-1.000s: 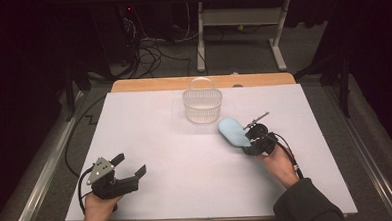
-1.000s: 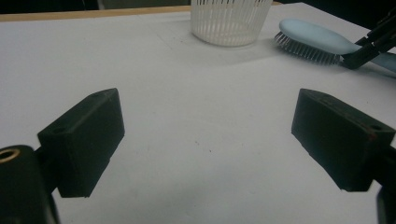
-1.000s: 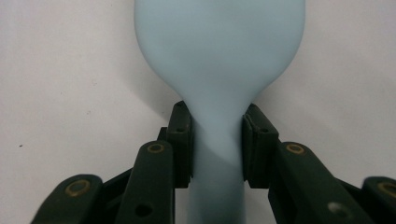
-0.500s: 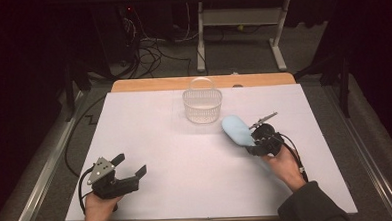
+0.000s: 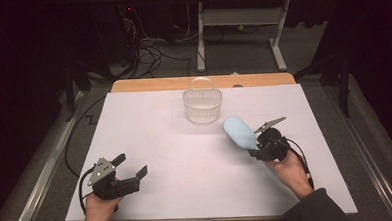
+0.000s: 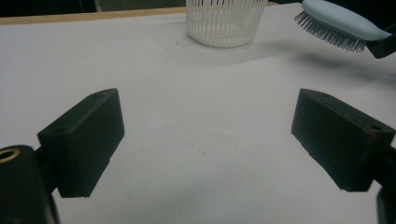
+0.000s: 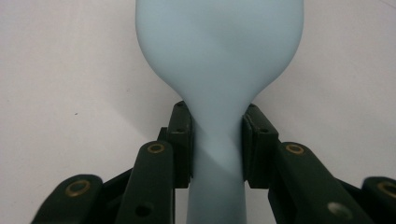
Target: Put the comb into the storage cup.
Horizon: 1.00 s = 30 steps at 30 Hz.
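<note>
Toward the far edge of the white table sheet (image 5: 155,142) stood a small white slotted plastic basket (image 5: 202,106) with a thin hoop handle; through its slats I could make out nothing inside it. I take that basket as my landmark.

Just to the basket's near right I held a pale blue oval plastic hairbrush (image 5: 239,131) in my right claw (image 5: 258,150). The pads pressed on both sides of its narrow neck (image 7: 217,144), so that claw was clamped on the brush. The brush hung clear of the sheet, its head tipped up toward the basket and its bristles (image 6: 329,35) facing down and to the side, close to the basket's wall but not touching it.

My left claw (image 5: 132,168) lay well to the near left of the basket, low over the sheet, its two black pads (image 6: 84,140) wide apart with only bare sheet between them. Nothing stood between the brush and the basket. Beyond the basket ran the table's bare wooden edge (image 5: 148,84).

Compared with a second before, the brush and my right hand had come a little up and nearer the basket's right side, while my left claw had kept its place.
</note>
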Each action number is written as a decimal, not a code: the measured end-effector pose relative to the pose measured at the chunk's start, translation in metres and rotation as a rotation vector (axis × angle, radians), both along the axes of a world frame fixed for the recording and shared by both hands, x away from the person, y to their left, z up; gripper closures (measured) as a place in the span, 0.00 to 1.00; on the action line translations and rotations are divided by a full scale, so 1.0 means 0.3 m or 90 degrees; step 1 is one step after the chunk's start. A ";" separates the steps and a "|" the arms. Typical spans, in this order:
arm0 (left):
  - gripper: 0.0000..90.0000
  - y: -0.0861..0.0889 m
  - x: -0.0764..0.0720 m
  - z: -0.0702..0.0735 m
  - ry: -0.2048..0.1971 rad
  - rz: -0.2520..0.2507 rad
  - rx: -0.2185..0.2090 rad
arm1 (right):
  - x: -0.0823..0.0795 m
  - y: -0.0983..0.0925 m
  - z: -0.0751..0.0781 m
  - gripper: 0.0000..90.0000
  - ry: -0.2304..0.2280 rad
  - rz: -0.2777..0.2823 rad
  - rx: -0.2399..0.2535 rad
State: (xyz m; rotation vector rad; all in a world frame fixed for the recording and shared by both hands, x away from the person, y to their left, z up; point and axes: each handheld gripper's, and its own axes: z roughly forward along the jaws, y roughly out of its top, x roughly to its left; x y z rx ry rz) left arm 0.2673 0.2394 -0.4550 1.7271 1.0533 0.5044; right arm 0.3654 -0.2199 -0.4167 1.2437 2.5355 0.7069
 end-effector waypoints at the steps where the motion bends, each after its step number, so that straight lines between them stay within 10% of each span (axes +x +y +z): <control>1: 0.10 -0.001 0.000 0.000 0.001 0.000 0.000 | -0.004 -0.002 0.003 0.77 -0.003 0.004 0.001; 30: 0.10 -0.017 0.003 0.008 0.003 -0.003 -0.006 | -0.127 -0.028 0.020 0.77 -0.047 0.027 0.085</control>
